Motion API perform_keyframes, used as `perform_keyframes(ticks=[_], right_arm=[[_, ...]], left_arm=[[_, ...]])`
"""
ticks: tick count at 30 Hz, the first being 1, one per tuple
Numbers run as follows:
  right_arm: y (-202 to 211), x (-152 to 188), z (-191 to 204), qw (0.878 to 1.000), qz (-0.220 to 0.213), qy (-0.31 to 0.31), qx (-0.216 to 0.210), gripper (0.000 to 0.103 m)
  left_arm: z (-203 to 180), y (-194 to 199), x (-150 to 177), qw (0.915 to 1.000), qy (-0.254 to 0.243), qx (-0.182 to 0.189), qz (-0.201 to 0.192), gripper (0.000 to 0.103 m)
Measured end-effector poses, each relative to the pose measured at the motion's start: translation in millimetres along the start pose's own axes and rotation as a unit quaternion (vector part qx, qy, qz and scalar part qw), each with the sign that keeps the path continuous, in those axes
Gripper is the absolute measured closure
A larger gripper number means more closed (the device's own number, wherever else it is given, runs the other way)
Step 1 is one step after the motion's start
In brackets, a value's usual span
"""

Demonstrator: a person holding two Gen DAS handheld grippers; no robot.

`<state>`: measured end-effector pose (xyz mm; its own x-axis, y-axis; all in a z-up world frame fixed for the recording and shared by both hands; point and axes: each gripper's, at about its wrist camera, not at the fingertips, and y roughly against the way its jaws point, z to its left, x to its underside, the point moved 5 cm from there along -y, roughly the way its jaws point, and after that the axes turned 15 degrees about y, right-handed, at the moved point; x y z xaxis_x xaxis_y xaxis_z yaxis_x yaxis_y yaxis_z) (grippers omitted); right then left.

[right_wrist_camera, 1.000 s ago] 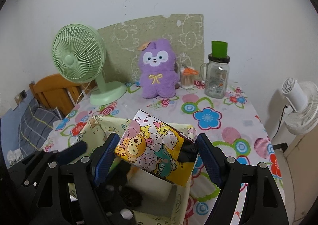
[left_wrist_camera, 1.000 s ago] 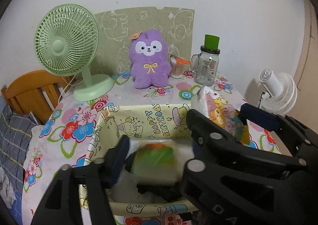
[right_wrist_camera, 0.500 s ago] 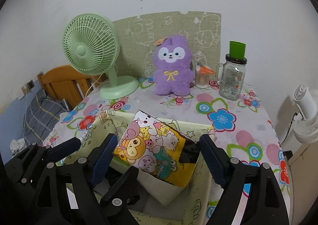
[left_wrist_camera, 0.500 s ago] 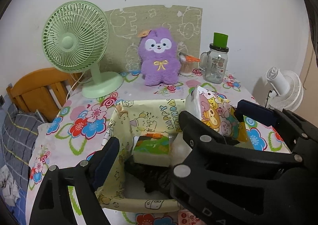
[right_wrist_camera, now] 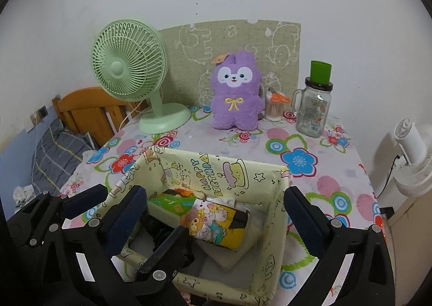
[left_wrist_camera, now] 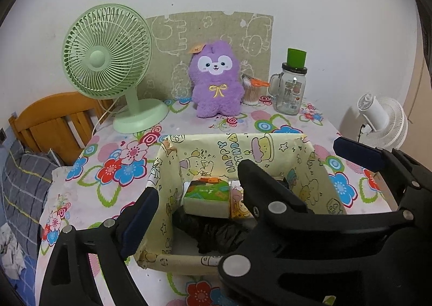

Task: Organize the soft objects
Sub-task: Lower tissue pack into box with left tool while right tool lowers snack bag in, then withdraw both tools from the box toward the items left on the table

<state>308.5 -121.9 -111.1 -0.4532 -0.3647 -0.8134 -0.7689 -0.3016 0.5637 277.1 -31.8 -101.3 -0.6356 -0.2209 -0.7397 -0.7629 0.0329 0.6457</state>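
- The right gripper [right_wrist_camera: 216, 214] has let go; its jaws are spread, and the cartoon-print tissue pack [right_wrist_camera: 216, 226] it held above the yellow box [right_wrist_camera: 278, 214] a second ago now lies inside it, tilted.
- The left gripper [left_wrist_camera: 193, 187], also spread and empty, has drawn back from the box; the green tissue pack [left_wrist_camera: 208, 196] it carried rests inside, touching the cartoon pack, with a black cloth [left_wrist_camera: 216, 233] beside them.
- Two soft items look stowed; the purple plush [right_wrist_camera: 235, 90], beyond the box, is probably next.

A table [right_wrist_camera: 310, 144] with a flowered cloth carries everything. On it stand a green fan [right_wrist_camera: 129, 73], a purple plush toy [right_wrist_camera: 235, 95], a glass jar [right_wrist_camera: 314, 108], a cup of cotton swabs [right_wrist_camera: 274, 111] and a yellow box [right_wrist_camera: 216, 171].
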Motion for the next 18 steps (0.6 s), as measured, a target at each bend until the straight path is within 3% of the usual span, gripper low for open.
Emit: perform_keyframes(ticks=[18], right_arm=[[68.3,0.4,4.8,0.999,-0.033,0.004,0.036,0.000]], left_arm=[[-11.8,57.5,6.3,0.9988,-0.012,0.025,-0.041,0.010]])
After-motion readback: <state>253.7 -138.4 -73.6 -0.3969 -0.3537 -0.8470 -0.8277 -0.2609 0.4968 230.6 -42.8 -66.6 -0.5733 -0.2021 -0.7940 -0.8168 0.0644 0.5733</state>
